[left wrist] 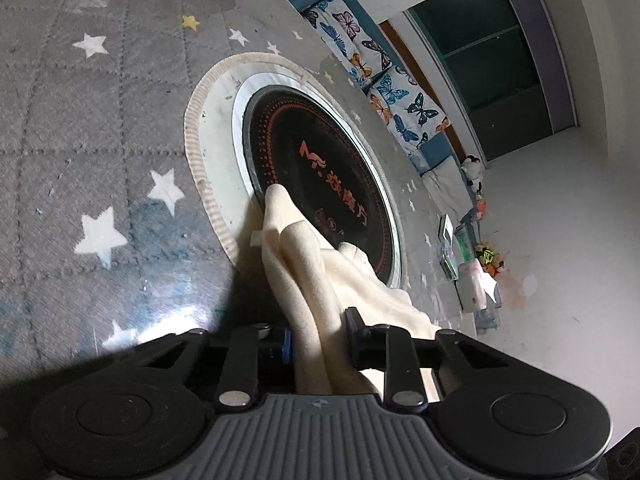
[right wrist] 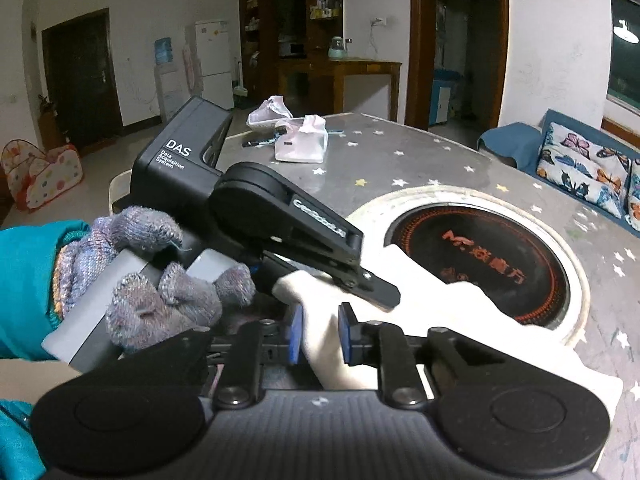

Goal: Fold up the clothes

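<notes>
A cream cloth garment [left wrist: 312, 264] lies bunched on the grey star-patterned table cover [left wrist: 100, 128], partly over the black round cooktop [left wrist: 320, 168]. My left gripper [left wrist: 320, 336] is shut on a thick fold of the cloth, which runs forward between the jaws. In the right wrist view my right gripper [right wrist: 320, 332] is shut on another fold of the same cloth [right wrist: 460, 320]. The left gripper [right wrist: 372, 288], held by a gloved hand [right wrist: 160, 280], sits just ahead and left, also clamped on the cloth.
The cooktop [right wrist: 480, 260] is set in a white ring [right wrist: 576, 292] in the table. A pink tissue pack [right wrist: 300, 140] and small items lie at the far table end. A blue sofa with butterfly cushions [right wrist: 580, 168] stands to the right.
</notes>
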Available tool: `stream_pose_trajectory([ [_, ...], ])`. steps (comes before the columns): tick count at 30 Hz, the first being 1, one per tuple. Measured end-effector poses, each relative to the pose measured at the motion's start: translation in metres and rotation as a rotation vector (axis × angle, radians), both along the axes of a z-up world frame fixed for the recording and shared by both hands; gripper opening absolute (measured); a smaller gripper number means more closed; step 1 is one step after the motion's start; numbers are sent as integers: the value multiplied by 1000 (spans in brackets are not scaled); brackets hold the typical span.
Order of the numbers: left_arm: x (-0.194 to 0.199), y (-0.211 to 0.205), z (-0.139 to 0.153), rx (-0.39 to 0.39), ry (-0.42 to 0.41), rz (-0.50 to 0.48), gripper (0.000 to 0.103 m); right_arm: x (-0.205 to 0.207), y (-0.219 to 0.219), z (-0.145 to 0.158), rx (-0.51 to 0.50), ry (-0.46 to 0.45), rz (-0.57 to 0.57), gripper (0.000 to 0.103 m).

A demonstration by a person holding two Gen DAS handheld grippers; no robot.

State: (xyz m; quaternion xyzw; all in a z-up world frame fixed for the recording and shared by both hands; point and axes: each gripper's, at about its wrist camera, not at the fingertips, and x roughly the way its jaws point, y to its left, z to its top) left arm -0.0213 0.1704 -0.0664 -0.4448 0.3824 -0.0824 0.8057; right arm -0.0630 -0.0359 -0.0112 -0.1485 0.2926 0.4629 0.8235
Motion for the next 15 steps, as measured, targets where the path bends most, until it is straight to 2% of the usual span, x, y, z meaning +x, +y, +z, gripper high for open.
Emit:
stream_pose_trajectory([
  [4,-1,-1,0,17,-5,-4,26,4,-24,2,1,-1,-71,19],
  [8,-3,-2,1,37,-11,-9,26,17,-59,1,-6,3,-207,20],
  [12,-2,-3,2,48,-10,-14,26,42,-101,-7,-24,20,-388,24],
  [15,-2,-5,4,58,-9,-15,26,57,-124,-16,-29,37,-483,32],
])
